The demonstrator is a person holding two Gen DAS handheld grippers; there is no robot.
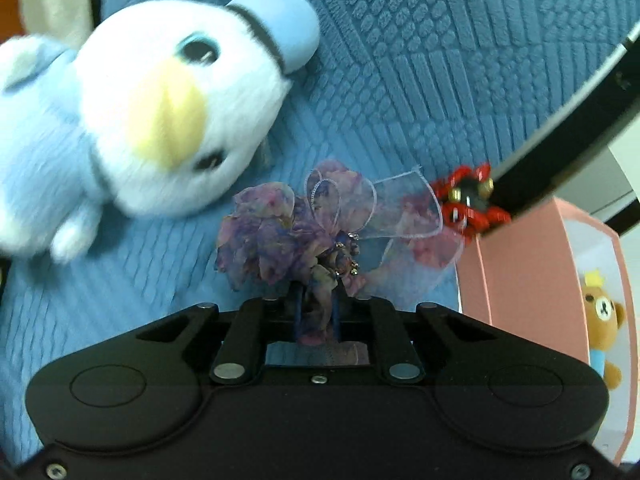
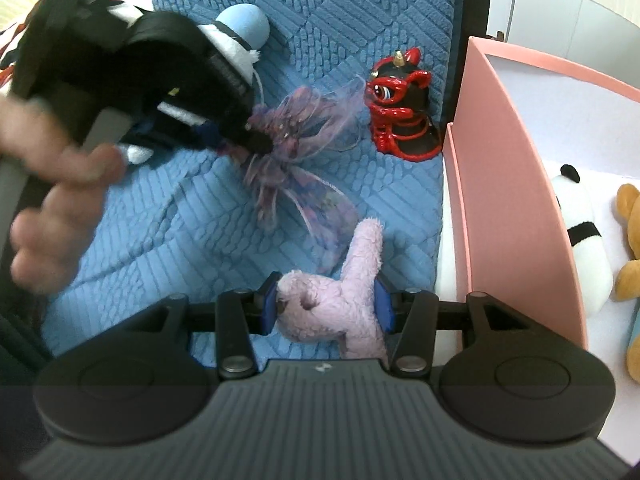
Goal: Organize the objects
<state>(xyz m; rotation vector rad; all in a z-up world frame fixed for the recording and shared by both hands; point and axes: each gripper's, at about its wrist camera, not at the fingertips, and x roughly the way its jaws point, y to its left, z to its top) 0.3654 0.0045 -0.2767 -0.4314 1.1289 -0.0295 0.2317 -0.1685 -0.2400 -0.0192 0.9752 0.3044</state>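
Purple fabric flower (image 1: 304, 232) sits at centre of the left wrist view, clenched between the pads of the left tool (image 1: 316, 312), over a blue quilted mat (image 1: 440, 60). A white-and-blue bird plush (image 1: 152, 112) fills the upper left; a red-and-black lion figurine (image 1: 470, 200) lies at centre right, just beside a pink box (image 1: 520, 272) holding a bear plush (image 1: 604, 328).

In the right wrist view, the right tool (image 2: 326, 308) at lower centre grasps a lilac plush toy (image 2: 332, 304). The left tool (image 2: 260, 142), upper left, grips the flower (image 2: 296, 148). The figurine (image 2: 404, 108) stands upper right, near the box wall (image 2: 508, 200).
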